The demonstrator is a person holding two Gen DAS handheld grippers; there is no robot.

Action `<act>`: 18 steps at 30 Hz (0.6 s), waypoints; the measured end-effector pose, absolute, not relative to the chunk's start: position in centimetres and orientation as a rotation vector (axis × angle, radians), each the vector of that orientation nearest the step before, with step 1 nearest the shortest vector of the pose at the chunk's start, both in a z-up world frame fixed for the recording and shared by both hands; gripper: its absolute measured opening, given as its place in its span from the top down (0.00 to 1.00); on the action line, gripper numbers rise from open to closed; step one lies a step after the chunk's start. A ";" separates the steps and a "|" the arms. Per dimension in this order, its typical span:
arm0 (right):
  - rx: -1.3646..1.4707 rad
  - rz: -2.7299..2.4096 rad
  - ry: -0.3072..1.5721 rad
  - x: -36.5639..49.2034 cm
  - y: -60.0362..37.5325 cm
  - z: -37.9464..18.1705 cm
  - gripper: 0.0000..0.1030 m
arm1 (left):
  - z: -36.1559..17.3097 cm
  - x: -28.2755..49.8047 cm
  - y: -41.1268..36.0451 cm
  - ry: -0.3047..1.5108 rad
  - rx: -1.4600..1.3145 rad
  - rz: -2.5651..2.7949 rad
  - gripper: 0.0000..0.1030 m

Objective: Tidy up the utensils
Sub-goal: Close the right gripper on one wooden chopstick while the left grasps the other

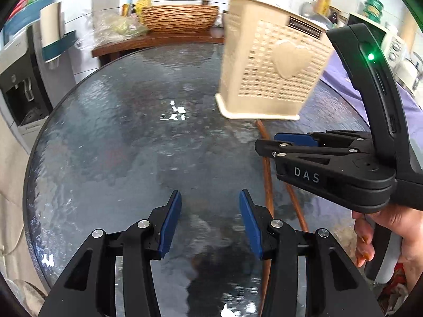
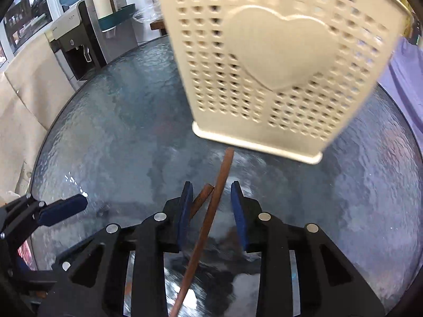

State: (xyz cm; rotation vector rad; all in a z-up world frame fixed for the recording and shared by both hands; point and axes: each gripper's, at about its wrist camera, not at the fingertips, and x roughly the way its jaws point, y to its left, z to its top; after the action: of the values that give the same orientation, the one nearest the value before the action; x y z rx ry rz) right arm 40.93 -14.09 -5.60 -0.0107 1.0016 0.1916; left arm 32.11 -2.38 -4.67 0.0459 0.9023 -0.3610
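Brown wooden chopsticks (image 2: 208,227) between parted right gripper (image 2: 211,206), left gripper (image 1: 210,219) parted, empty

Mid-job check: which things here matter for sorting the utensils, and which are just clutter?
Job:
- two chopsticks on the glass table, lying between the right gripper's open pads
- cream holder, one utensil already in it
- left gripper, open, empty

Lying about:
- wooden bowl
- water dispenser
- plastic bag
- purple cloth
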 end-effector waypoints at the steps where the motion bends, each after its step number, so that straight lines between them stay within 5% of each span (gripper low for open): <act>1: -0.010 0.189 1.005 40.7 -14.5 -5.6 0.70 | -4.6 32.0 -2.7 0.903 0.052 -0.373 0.57; 18: 0.145 0.184 1.023 40.3 -19.3 -5.4 0.70 | -5.4 32.2 -9.5 0.925 0.227 -0.441 0.66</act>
State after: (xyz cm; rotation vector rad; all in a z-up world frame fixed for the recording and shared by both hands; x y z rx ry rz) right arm 40.31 -19.32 -5.43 0.1451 1.0230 0.1837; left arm 32.19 -9.48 -5.38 0.2270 0.9249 -0.4407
